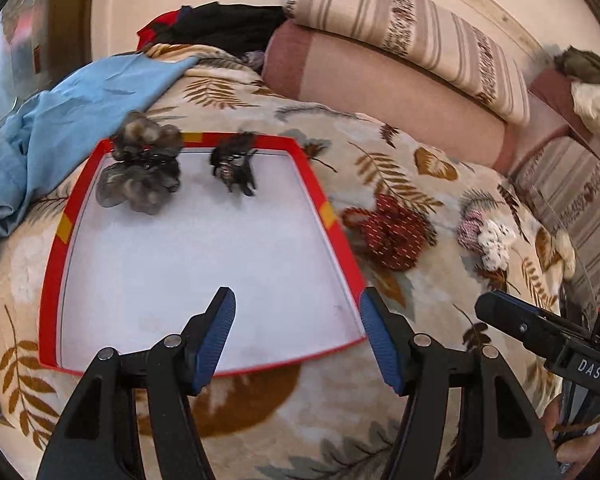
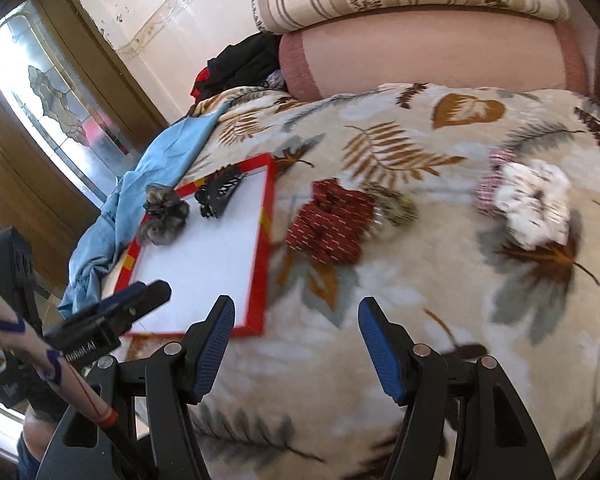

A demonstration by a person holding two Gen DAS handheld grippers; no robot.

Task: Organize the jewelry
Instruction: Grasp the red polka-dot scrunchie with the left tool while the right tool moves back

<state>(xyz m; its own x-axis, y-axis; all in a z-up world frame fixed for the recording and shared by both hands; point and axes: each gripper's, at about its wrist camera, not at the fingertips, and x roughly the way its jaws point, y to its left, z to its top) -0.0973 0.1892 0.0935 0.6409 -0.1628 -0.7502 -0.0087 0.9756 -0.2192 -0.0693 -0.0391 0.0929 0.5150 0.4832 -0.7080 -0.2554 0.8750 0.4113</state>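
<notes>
A red-rimmed white tray (image 1: 332, 220) (image 2: 266, 216) lies on the leaf-print blanket. In it at the far end sit a grey sheer scrunchie (image 1: 142, 168) (image 2: 164, 214) and a black claw clip (image 1: 234, 168) (image 2: 220, 192). On the blanket right of the tray lie a dark red scrunchie (image 1: 392, 234) (image 2: 332, 228), a gold-patterned hair band (image 2: 396, 204), and a white and pink scrunchie pair (image 1: 486, 236) (image 2: 528, 204). My left gripper (image 1: 298, 328) is open and empty over the tray's near right corner. My right gripper (image 2: 296, 328) is open and empty above the blanket, right of the tray.
A blue cloth (image 1: 60, 112) (image 2: 140, 184) lies left of the tray. Pink and striped bolsters (image 1: 384, 92) (image 2: 420, 48) line the wall behind. Dark clothes (image 1: 220, 24) are heaped at the back. The other gripper shows at the right edge of the left wrist view (image 1: 540, 332).
</notes>
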